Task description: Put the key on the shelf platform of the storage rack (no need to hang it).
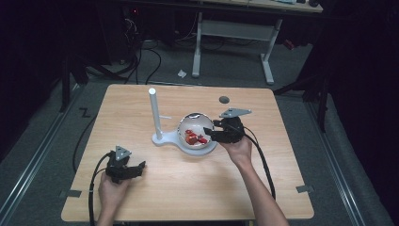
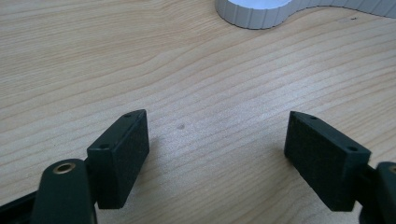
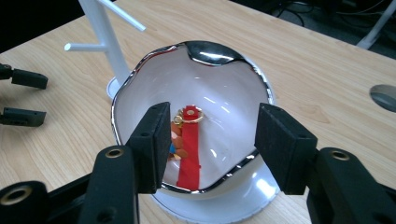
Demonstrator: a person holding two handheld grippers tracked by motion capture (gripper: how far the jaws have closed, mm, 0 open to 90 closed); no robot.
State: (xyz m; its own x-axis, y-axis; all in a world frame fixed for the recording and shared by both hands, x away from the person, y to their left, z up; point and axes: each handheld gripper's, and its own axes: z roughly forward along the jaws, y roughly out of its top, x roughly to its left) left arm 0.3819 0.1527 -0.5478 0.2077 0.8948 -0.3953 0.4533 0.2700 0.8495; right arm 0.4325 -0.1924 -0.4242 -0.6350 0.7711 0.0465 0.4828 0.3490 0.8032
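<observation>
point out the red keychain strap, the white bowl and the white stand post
red keychain strap [image 3: 189, 161]: right gripper view, middle of the red band in the bowl
white bowl [image 3: 233, 100]: right gripper view, bare inner wall
white stand post [image 1: 155, 113]: high view, midway up the upright pole

Each hand-held gripper [image 1: 123, 170] [image 1: 225, 133] is black, carrying a grey triangular top plate, a trailing black cable, brass-ringed screw holes and rectangular foam-faced jaw pads; forearms unsleeved
</observation>
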